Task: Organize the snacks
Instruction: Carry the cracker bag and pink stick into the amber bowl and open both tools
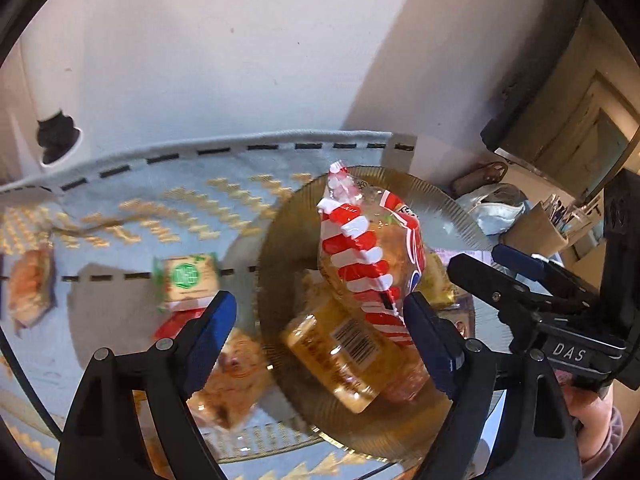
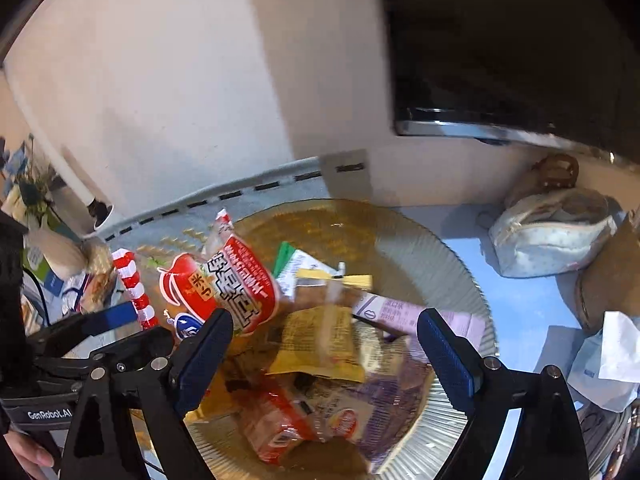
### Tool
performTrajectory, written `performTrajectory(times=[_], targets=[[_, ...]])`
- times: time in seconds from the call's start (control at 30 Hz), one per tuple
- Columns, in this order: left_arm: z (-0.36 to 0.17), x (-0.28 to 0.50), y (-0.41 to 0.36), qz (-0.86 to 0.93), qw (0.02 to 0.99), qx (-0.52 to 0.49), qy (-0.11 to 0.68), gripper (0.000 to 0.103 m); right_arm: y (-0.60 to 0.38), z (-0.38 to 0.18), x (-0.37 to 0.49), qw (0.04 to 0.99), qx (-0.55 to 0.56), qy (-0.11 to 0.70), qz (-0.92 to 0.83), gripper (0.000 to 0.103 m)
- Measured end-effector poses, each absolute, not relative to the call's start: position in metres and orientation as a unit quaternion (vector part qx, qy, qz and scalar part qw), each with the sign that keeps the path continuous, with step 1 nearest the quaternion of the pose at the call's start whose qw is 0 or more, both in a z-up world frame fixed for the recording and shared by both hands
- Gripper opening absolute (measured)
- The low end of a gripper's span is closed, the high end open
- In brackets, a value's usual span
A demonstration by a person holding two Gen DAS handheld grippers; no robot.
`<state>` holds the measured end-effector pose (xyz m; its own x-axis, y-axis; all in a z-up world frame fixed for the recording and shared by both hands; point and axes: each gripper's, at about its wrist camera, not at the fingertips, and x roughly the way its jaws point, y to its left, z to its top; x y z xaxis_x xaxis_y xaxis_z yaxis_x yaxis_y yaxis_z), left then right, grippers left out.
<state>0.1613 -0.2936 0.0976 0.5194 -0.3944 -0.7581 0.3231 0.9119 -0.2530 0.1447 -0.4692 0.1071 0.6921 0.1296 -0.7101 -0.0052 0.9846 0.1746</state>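
Both grippers hover spread wide over the ribbed amber glass plate (image 2: 452, 248). The left gripper (image 1: 320, 312) pinches nothing; the clear bread packet with a red-and-white striped edge (image 1: 360, 252) leans at its twelve o'clock, on the plate. The right gripper (image 2: 326, 334) is empty too, with a yellow snack sachet (image 2: 320, 340) loose between its fingers. A small green-labelled packet (image 1: 188, 276) lies on the light blue cloth (image 1: 120, 184), at the plate's nine o'clock.

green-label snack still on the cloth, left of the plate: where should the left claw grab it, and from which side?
Take the green-label snack across its short sides, coming down from above. It looks like a small boxy packet lying flat on the cloth, label up, apart from the plate. The red wrapper touching its near edge could get caught, so probably pinch left-to-right. The view is blurred.
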Motion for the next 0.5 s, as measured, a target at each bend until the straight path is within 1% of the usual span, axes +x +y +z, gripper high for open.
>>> performTrajectory(times=[0.3,0.5], targets=[[0.114,0.155,-0.262,-0.187,0.885,-0.017,0.426,0.085,-0.433,0.134,0.135,0.927,0.075,0.364,0.045,0.092],[0.119,0.15,-0.223,-0.164,0.893,-0.017,0.419,0.085,-0.399,0.145,0.129,0.933,0.066,0.348,0.06,0.092]])
